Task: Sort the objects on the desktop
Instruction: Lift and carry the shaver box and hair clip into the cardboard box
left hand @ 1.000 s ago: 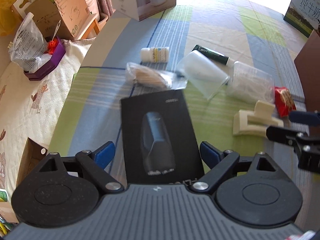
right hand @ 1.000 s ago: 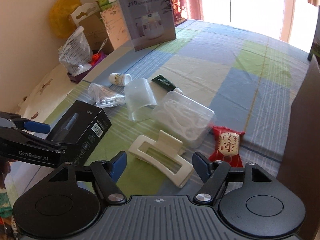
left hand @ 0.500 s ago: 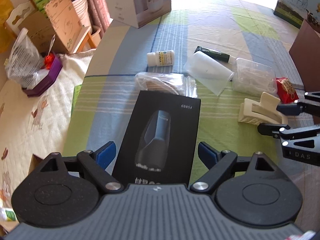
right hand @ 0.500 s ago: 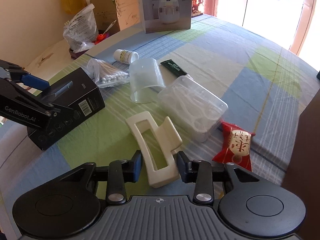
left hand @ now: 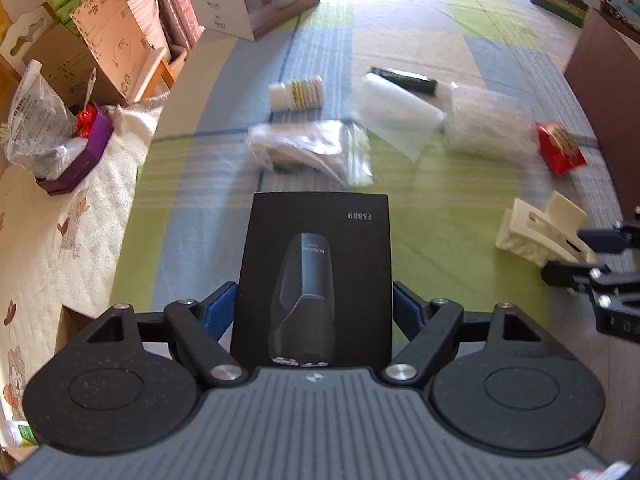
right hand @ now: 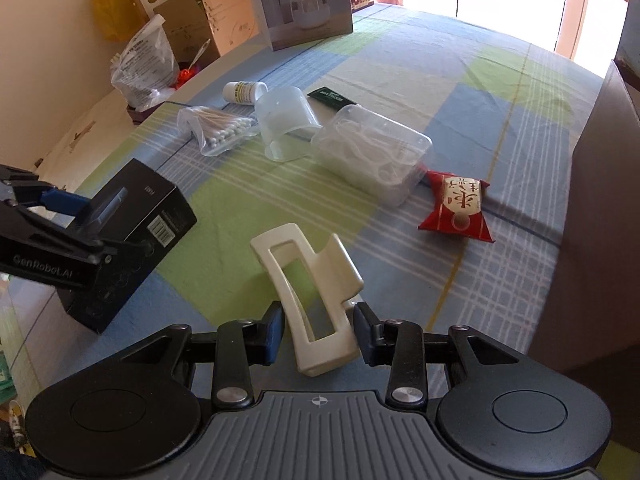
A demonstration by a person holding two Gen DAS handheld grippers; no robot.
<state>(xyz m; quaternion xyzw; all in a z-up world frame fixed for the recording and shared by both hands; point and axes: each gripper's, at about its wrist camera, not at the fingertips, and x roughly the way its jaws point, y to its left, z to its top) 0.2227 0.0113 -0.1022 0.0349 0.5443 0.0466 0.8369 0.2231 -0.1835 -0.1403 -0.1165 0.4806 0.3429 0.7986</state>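
Where the checked cloth (right hand: pixel 400 92) of blue, green and cream squares covers the table, its woven stripes run under everything else. The matte black box (left hand: pixel 316 264), a rigid cardboard carton printed with a dark device, is the largest loose item; it sits between the fingers of the left gripper (left hand: pixel 316 310), whose blue pads lie against its two long sides at 9 and 3 o'clock. Those jaws have just been closing, and they now clamp the box. From the right wrist view the box sits at 9 o'clock from the clip.

The clear lidded tub (right hand: pixel 372 152), rounded and thin-walled, holds white plastic pieces and lies at 1 o'clock from the clip. Just beside it at 11 o'clock a frosted cup (right hand: pixel 286 124) lies on its side. A crinkled zip bag of cotton swabs (right hand: pixel 218 128) rests left of the cup.

The cream hair clip (right hand: pixel 316 300), smooth hard plastic with a long rectangular cut-out, runs from between the right gripper (right hand: pixel 318 332) fingers up toward 11 o'clock; the narrowed jaws press on its near end from both sides.

A glossy red snack packet (right hand: pixel 458 210) lies at 2 o'clock from the clip. A small white pill bottle (right hand: pixel 244 92) and a dark green tube (right hand: pixel 332 98) lie farthest back.
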